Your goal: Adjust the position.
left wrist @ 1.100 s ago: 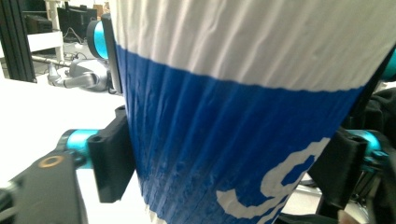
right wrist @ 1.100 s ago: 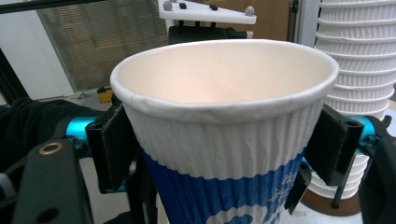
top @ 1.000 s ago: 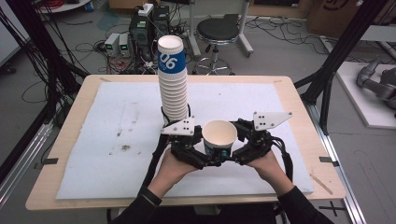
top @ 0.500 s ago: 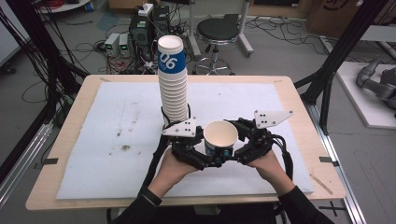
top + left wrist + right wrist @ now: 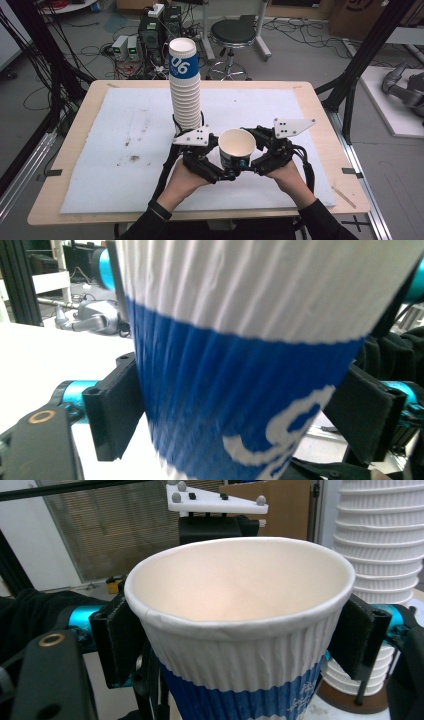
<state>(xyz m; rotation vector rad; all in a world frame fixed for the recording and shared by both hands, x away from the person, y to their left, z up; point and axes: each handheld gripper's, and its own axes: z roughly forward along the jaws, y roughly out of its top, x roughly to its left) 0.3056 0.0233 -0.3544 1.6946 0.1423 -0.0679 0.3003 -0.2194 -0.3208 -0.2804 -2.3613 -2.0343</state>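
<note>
Even, soft light falls on my worktop [image 5: 300, 100] from overhead, leaving only faint shadows beside the cup [image 5: 237, 149]. The high view is a little grainy, sharp enough near the cup and dimmer on the floor behind it. In my left gripper view the cup [image 5: 240, 350] is so close that its ribs smear. My right gripper view keeps the cup's rim crisp, background soft.

Left hand-held gripper [image 5: 227, 172] jaws just opened wider around paper cup [image 5: 237, 148].
</note>
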